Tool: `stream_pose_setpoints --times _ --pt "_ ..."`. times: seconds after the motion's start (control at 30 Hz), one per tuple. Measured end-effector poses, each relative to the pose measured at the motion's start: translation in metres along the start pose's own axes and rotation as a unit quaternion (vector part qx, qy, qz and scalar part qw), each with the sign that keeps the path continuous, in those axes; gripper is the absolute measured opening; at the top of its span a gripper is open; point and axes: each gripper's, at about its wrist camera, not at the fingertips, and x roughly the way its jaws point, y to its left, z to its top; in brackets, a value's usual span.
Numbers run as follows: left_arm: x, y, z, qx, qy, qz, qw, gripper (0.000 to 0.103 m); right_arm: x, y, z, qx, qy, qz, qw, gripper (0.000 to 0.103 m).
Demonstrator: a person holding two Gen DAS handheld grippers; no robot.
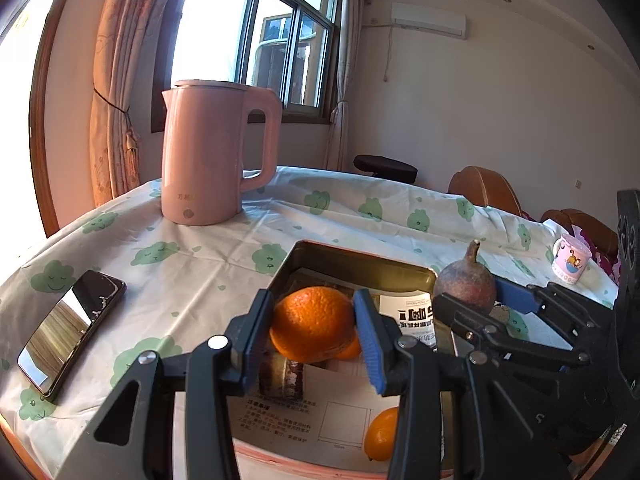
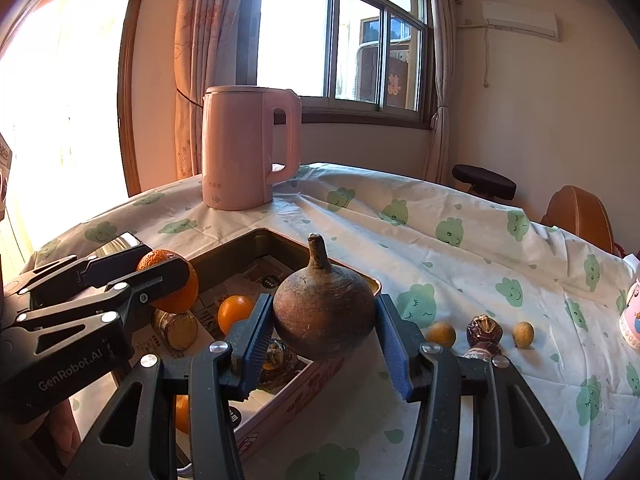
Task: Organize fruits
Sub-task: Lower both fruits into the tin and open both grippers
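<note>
Two hand-held tools worked over a desk [image 2: 460,248] covered in a white cloth printed with green clouds. The left tool [image 1: 314,330] was clenched on an orange [image 1: 310,322], holding it above a shallow rectangular tin [image 1: 360,266] lined with printed paper. The right tool [image 2: 320,332] gripped a brownish, round fruit with a stem-like neck [image 2: 324,312], held just over the tin's near right edge.

Inside the tin, seen from the right wrist, lay a smaller orange [image 2: 235,312] at about 9 o'clock from the brown fruit, and a gold-wrapped item [image 2: 178,328] farther toward 9 o'clock. On the cloth at 3 o'clock from the brown fruit sat two small tan round fruits [image 2: 442,334] [image 2: 523,334] with a dark wrapped sweet [image 2: 484,328] between them. A pink kettle [image 2: 248,148] stood at 11 o'clock, well apart. From the left wrist, a phone [image 1: 72,328] lay at 9 o'clock of the tin.

The step in hand seemed to be placing both held fruits into the tin. The next move likely called for lowering each onto a bare patch of paper, then releasing, taking care that the round fruits did not roll.
</note>
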Motion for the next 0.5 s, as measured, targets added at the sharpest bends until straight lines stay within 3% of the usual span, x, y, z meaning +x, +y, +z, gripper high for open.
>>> stream_pose_setpoints --times 0.5 --pt "0.006 0.003 -0.002 -0.001 0.014 0.0 0.9999 0.043 0.015 0.006 0.0 -0.001 0.019 0.001 1.0 0.053"
